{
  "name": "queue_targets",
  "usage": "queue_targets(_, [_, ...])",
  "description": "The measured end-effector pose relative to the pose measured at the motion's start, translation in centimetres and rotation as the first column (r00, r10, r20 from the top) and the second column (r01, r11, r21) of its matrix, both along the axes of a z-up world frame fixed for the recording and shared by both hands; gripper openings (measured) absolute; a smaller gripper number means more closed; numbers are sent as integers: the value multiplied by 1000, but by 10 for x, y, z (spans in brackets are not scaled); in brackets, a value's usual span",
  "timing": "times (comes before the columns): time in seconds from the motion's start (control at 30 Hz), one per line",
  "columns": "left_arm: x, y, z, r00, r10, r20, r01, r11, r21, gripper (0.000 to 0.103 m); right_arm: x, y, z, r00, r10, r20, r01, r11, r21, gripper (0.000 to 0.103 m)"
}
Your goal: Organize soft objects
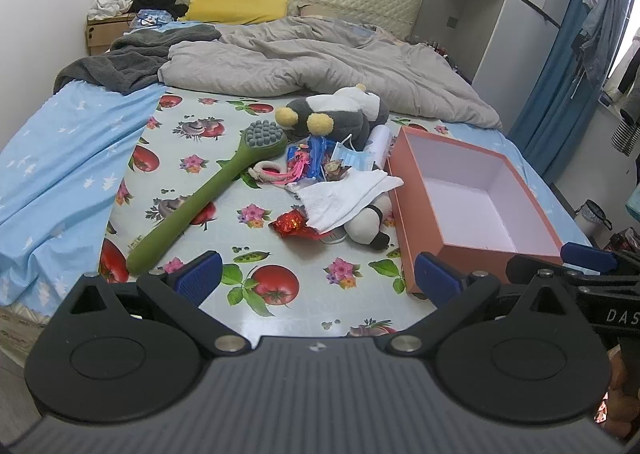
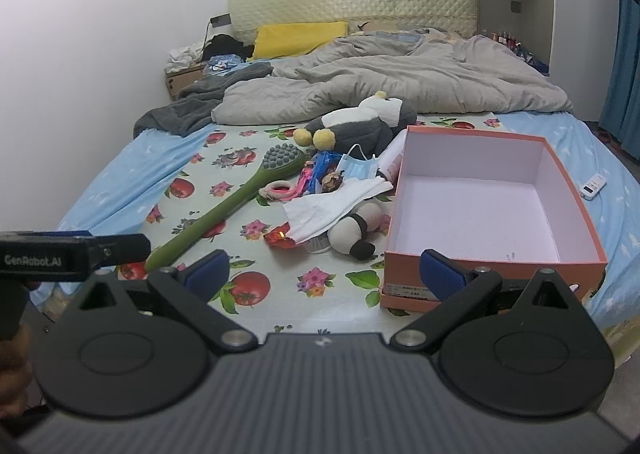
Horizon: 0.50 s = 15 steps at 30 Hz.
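You hold both grippers low at the near edge of the bed, above the fruit-print cloth (image 1: pixel 224 133). Your left gripper (image 1: pixel 318 274) has its jaws spread wide with nothing between them, and your right gripper (image 2: pixel 322 274) also has its jaws spread wide and holds nothing.

The soft things lie in one heap in the middle of the cloth, just to the left of the orange box (image 2: pixel 496 272), which stands open with no lid. At the far end of the heap is the grey and white plush toy (image 1: pixel 340 113) with yellow pompoms. Nearer to you lies the small panda plush (image 2: pixel 354 232), partly under a white cloth (image 2: pixel 324 207). Between them you see a blue face mask (image 2: pixel 358 169) and a pink hair band (image 1: pixel 272 171). A green long-handled brush (image 1: pixel 200 197) lies diagonally at the left of the heap. A grey duvet (image 2: pixel 400 81) is crumpled behind.
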<state>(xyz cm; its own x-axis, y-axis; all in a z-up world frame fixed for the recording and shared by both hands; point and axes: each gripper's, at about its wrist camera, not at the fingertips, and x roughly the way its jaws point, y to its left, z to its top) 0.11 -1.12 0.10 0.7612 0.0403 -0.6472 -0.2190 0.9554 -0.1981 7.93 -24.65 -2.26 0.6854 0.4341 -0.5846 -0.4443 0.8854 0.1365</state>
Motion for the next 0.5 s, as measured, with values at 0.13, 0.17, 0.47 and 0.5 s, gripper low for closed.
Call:
queue_targets(0.13, [0,-1,0,1000,-1,0,1,1000,0,103,-1,-1,-1,1000,-3,-3,3,1000,0,103])
queue_targets(0.17, [0,-1,0,1000,-1,0,1,1000,0,103,-1,-1,-1,1000,-4,-3,4,1000,1,103])
queue_targets(0.47, [0,-3,-1,1000,-4,-2,4,1000,-1,103,-2,-1,-3,1000,-3,-9,3,1000,0,103])
queue_targets(0.5, [1,-6,-3,1000,-6,-5,6,1000,-1,103,-1,1,-4,1000,-5,-9,5,1000,-2,103])
